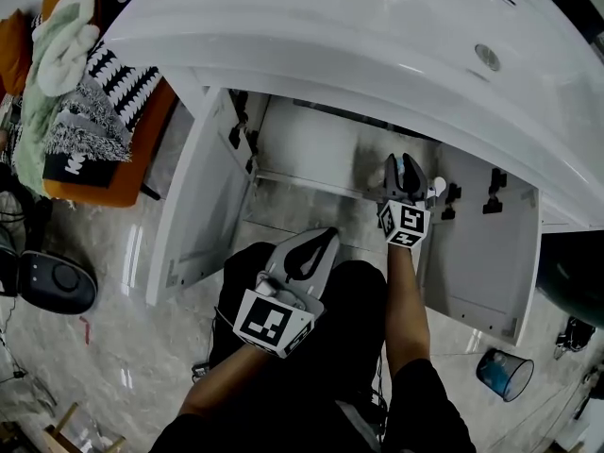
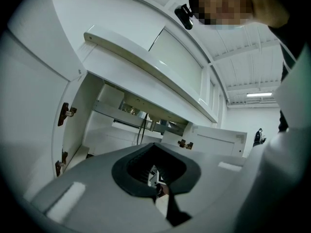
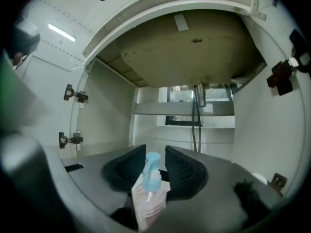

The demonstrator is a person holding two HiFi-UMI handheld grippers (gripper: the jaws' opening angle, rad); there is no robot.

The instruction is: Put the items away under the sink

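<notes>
Right gripper view: right gripper [image 3: 155, 155] jaws apart, pads not pressing on pump bottle [image 3: 148, 198] standing between them. Bottle has pale pink body and blue pump head, leans slightly left, base hidden. Drain pipe [image 3: 200, 95] ahead at cabinet back. Head view: right gripper level, reaching into open cabinet under sink [image 1: 377, 45]. Left gripper [image 2: 154, 146] jaws closed tip to tip, nothing gripped, held outside cabinet front. Left door [image 1: 203, 196] and right door [image 1: 486, 253] swung wide
</notes>
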